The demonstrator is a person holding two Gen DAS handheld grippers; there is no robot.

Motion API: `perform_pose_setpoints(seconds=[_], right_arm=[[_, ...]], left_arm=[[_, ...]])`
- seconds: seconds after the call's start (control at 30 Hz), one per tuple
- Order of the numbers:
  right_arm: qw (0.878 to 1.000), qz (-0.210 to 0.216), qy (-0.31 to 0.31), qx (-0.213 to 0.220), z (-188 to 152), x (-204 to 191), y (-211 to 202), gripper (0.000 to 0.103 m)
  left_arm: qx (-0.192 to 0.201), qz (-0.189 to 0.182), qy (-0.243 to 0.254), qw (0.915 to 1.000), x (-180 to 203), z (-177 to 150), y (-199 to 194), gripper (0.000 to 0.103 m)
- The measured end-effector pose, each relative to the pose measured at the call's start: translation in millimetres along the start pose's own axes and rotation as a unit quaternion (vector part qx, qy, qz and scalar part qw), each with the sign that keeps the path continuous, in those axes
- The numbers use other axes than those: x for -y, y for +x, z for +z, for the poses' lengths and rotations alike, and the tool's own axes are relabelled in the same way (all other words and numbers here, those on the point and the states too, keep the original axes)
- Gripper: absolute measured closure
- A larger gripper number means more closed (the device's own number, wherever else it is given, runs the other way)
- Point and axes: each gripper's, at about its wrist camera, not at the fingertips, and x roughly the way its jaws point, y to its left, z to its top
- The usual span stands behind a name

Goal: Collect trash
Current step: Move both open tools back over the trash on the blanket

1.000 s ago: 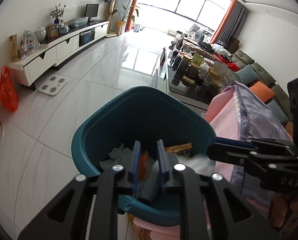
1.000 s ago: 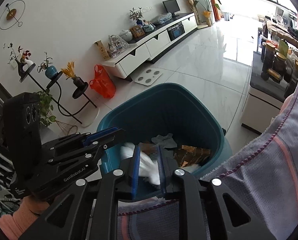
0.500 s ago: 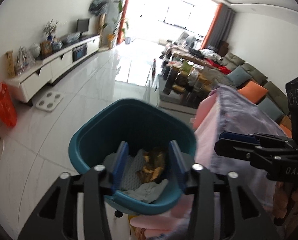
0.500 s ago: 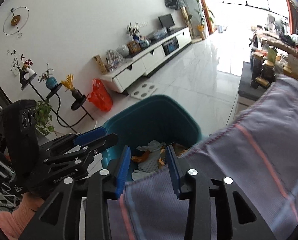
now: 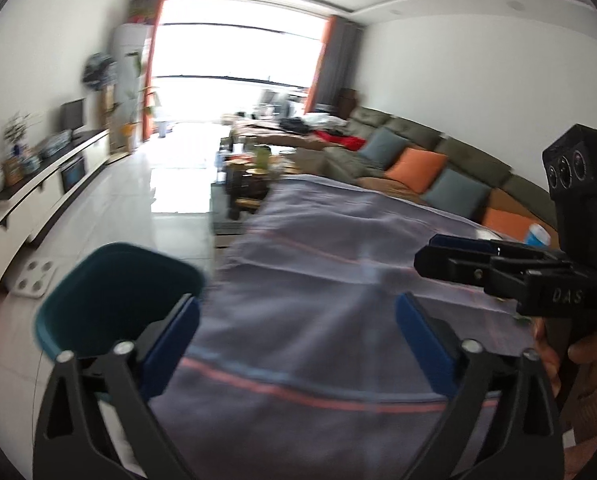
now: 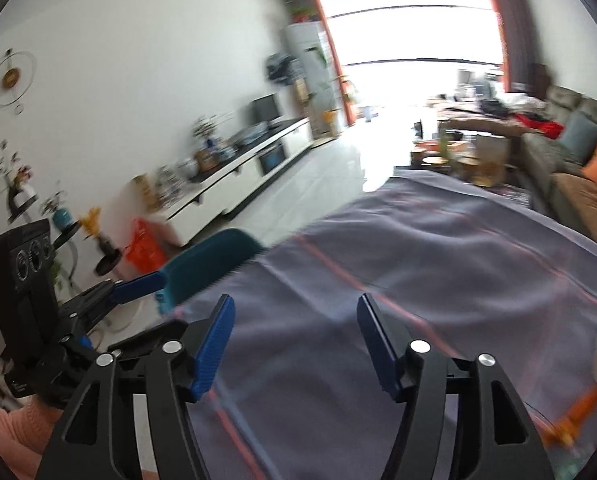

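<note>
Both claws have swung away from above the teal plastic trash bin (image 5: 110, 300), which a second ago filled the middle of each view and now sits at the lower left, beside the edge of the tabletop. The crumpled scraps once pinched between the pads are gone; the left claw (image 5: 296, 330) has just been opening and stands spread wide with nothing between its pads, and the right claw (image 6: 296, 344) has likewise been opening, empty. Under both lies a grey-lilac cloth with thin red stripes (image 6: 438, 264) covering the tabletop. Beyond are a glossy white tiled floor (image 5: 138, 184), a long white media cabinet (image 6: 234, 176), an olive sofa with orange and blue cushions (image 5: 438, 164) and a bright window (image 5: 234, 52). The picture is motion-blurred.
</note>
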Motion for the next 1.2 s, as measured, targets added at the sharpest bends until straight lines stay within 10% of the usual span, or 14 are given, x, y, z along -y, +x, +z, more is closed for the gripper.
perform_pose_setpoints(seconds=[0.63, 1.2], right_arm=[[0.973, -0.196, 0.112, 0.056, -83, 116, -137, 0.032], [0.937, -0.248, 0.236, 0.065, -121, 207, -191, 0.035]], left_arm=[[-0.059, -0.175, 0.119, 0.9756, 169, -13, 55, 0.004], [-0.141, -0.216, 0.143, 0.9556, 226, -17, 98, 0.018]])
